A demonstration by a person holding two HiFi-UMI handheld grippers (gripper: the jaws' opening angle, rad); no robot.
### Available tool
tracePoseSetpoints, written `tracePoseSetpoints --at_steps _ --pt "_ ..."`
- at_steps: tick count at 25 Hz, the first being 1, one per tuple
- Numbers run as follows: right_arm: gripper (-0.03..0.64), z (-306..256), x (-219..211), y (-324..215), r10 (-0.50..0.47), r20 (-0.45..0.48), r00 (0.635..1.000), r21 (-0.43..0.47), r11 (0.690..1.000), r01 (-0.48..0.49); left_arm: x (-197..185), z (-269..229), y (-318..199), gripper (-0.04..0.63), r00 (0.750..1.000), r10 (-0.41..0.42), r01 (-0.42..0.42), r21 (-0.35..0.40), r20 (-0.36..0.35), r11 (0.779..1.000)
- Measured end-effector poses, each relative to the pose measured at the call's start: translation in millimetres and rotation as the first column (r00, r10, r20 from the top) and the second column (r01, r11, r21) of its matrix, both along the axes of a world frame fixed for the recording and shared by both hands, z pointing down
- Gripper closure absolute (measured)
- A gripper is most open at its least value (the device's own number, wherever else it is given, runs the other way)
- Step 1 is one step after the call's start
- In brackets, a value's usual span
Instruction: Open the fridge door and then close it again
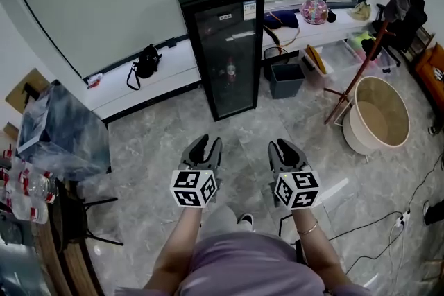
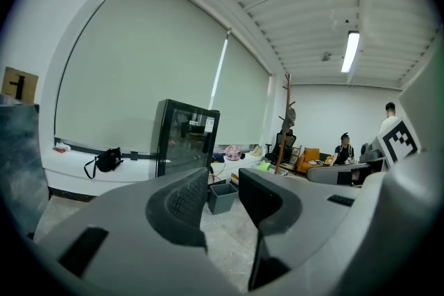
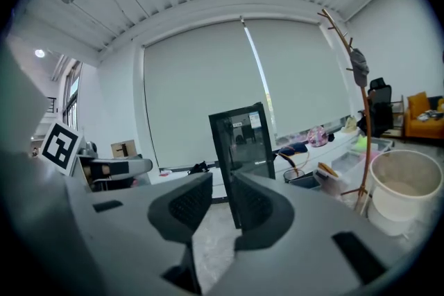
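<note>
Looked down on the shut fridge [image 1: 225, 45] at the far edge of the floor [image 1: 156, 138], left gripper [image 1: 209, 142] and right gripper [image 1: 279, 144] well short. In left gripper view, saw jaws apart, empty. In right gripper view, saw jaws narrower, empty.

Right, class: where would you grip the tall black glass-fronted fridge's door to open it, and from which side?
Probably grip the black fridge's glass door by a long upright edge, coming from the front. It is a flat upright pane, shut, with no handle visible from here; which edge is hinged cannot be told.
</note>
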State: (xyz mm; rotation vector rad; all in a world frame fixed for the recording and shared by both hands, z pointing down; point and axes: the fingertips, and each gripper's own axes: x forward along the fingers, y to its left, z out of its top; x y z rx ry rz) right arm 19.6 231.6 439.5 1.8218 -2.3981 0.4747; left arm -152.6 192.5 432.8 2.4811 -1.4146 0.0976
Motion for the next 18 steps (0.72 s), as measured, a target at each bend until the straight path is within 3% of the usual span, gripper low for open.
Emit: tracePoseSetpoints --at_steps 9,18 --pt "0.477 9 8 -18 0.003 0.016 1.000 -0.030 1.000 -0.002 -3 11 -26 0.462 1.000 -0.014 0.014 -0.058 -0.009 0.998" --pt "0.465 17 10 -92 -0.003 0.004 1.000 -0.037 0.999 0.003 -11 23 -109 0.446 0.999 -0.041 0.042 -0.036 0.015 0.998"
